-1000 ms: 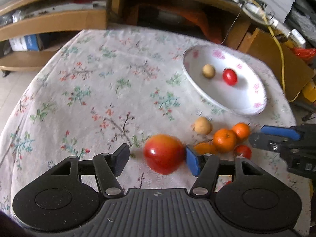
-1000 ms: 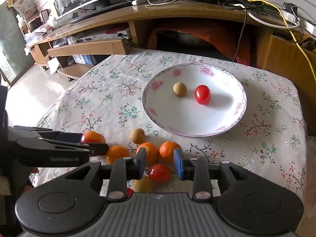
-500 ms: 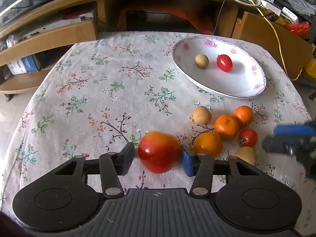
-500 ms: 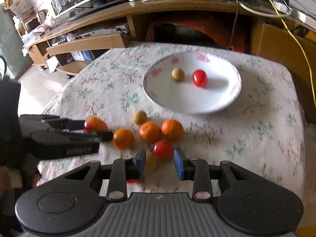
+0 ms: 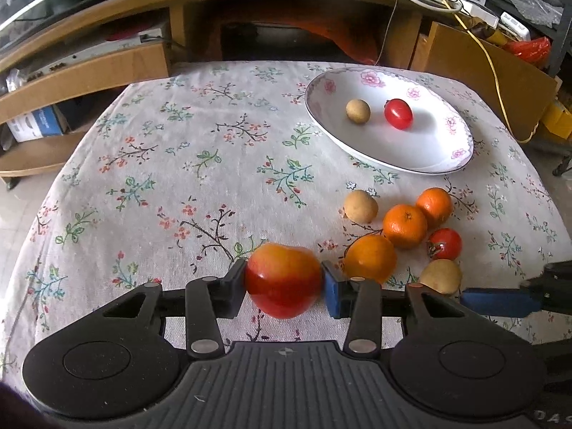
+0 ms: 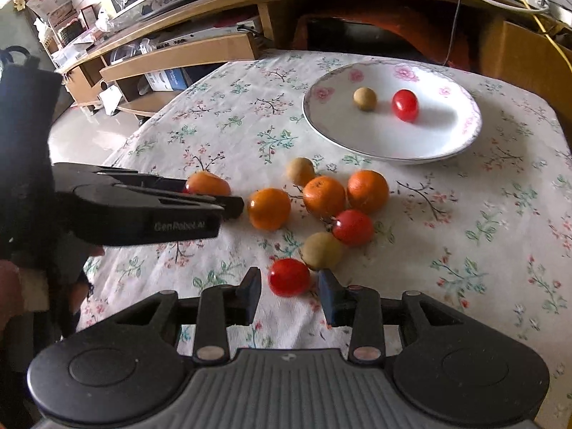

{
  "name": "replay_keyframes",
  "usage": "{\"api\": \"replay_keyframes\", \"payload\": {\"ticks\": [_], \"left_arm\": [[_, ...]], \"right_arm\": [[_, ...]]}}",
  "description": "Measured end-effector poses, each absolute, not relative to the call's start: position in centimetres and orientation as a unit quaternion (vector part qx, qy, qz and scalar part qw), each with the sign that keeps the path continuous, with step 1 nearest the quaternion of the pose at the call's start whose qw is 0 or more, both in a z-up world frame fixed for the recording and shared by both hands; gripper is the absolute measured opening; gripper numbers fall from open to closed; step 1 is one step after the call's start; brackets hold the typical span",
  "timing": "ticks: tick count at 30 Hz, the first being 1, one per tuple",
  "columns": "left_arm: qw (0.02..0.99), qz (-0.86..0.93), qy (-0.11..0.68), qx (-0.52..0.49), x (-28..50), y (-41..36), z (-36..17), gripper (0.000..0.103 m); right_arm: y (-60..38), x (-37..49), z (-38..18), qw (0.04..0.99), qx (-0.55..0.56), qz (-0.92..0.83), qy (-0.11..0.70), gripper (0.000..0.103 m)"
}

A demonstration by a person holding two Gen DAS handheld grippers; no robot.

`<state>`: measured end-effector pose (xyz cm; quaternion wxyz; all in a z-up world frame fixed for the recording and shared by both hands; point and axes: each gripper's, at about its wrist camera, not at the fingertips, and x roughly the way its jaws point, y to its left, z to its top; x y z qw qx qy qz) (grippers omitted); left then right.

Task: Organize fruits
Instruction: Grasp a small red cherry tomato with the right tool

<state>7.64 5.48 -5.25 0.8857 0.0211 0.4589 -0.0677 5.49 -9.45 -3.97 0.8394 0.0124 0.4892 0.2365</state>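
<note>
Grey "GenRobot.AI" lettering along the left gripper (image 6: 228,205) beside oranges (image 6: 269,208)

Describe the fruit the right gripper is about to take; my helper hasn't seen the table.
Find the white plate, then the fruit cluster on the cloth below it. The tomato is nearest the camera, between the right gripper's open fingers. Unlike the other loose tomato, it touches no orange.

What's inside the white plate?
The plate holds two things: a small tan round fruit and a red tomato, side by side and apart. The rest is bare. Nothing shows of what lies under the plate, on the cloth.
</note>
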Motion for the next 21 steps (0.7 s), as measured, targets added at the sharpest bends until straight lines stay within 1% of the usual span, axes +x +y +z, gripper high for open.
{"api": "replay_keyframes", "payload": {"ticks": [3, 7, 9, 12, 16, 21], "left_arm": [[0.886, -0.069, 0.458, 0.03, 7.75, 5.25, -5.39, 0.052], [0.888, -0.069, 0.452, 0.047, 7.85, 4.92, -5.62, 0.052], [0.889, -0.069, 0.45, 0.047, 8.02, 4.97, -5.7, 0.053], [0.889, -0.069, 0.451, 0.041, 8.15, 5.14, -5.67, 0.052], [0.886, -0.072, 0.455, 0.05, 7.83, 4.89, -5.56, 0.051], [0.883, -0.078, 0.462, 0.035, 7.47, 4.99, -5.27, 0.051]], "right_arm": [[-8.89, 5.86, -4.83, 0.836, 0.01, 0.235, 0.496, 0.036], [-8.7, 5.72, -4.91, 0.844, -0.004, 0.23, 0.485, 0.036], [-8.73, 5.76, -4.91, 0.844, -0.008, 0.228, 0.485, 0.033], [-8.85, 5.74, -4.9, 0.842, -0.007, 0.23, 0.488, 0.029], [-8.96, 5.58, -4.86, 0.839, -0.011, 0.234, 0.492, 0.029], [-9.43, 5.14, -4.58, 0.839, -0.01, 0.237, 0.49, 0.028]]}}
